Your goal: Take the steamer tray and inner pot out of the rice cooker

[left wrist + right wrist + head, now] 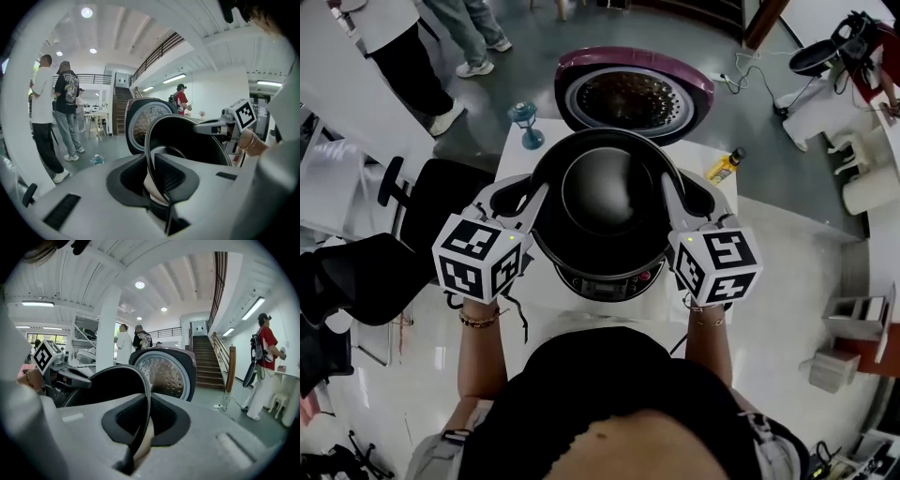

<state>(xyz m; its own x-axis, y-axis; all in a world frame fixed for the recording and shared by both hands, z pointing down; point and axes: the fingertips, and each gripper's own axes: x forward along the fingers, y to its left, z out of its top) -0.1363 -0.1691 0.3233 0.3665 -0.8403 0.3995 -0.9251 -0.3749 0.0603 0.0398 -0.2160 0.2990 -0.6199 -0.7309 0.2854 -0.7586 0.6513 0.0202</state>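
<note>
Left tongs (534, 202) clamped narrow on the left rim of the inner pot (605, 192). Right tongs (672, 202) clamped narrow on the opposite rim. Both gripper views show the thin black rim pinched between the pads ( (157, 178), (140, 427)). The pot is held level between them, over the rice cooker (609, 281) at the table's near edge. It looks raised out of the body or nearly so; the pot hides the cavity. Pot interior is dark and looks empty. The cooker lid (633, 94) stands open toward the far edge, its perforated inner plate facing up. Steamer tray appears in no view, so it is probably out already, unconfirmed. Left to do: clear the pot from the cooker and set it down on free table. The table (698, 155) is white. A small blue bottle-like item (525, 122) stands at the far left corner, a yellow bottle (725, 165) lies at the right edge. A black chair (422, 202) stands off the left edge. The room is an open hall with a glossy grey floor (750, 56). People (65, 112) stand beyond the far left corner, with a staircase (206, 364) and a mezzanine rail behind.
</note>
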